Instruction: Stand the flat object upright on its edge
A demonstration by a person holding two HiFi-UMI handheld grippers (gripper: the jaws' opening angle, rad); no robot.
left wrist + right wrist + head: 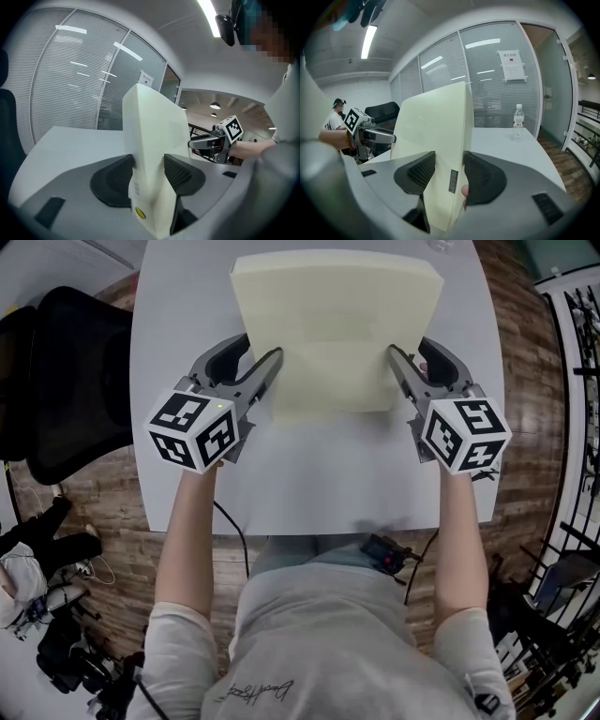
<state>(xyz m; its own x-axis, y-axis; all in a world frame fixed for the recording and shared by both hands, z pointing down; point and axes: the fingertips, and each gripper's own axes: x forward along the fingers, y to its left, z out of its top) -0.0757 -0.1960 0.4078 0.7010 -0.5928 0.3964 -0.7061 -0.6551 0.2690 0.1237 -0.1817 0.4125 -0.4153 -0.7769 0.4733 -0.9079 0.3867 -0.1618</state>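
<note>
A thick pale-yellow foam slab (337, 324) is tipped up over the white table (309, 474). Its broad face is turned towards me and its lower edge is down by the tabletop. My left gripper (251, 362) is shut on the slab's lower left corner. In the left gripper view both pads press the slab (154, 136), which rises upright between them at the left gripper (147, 171). My right gripper (420, 362) is shut on the lower right corner. In the right gripper view the slab (436, 126) is squeezed between the pads of the right gripper (450, 173).
A black office chair (66, 371) stands left of the table. A clear water bottle (518, 123) stands at the table's far end, in front of a glass wall with blinds. Cables and bags lie on the wooden floor. A person (335, 117) is in the background.
</note>
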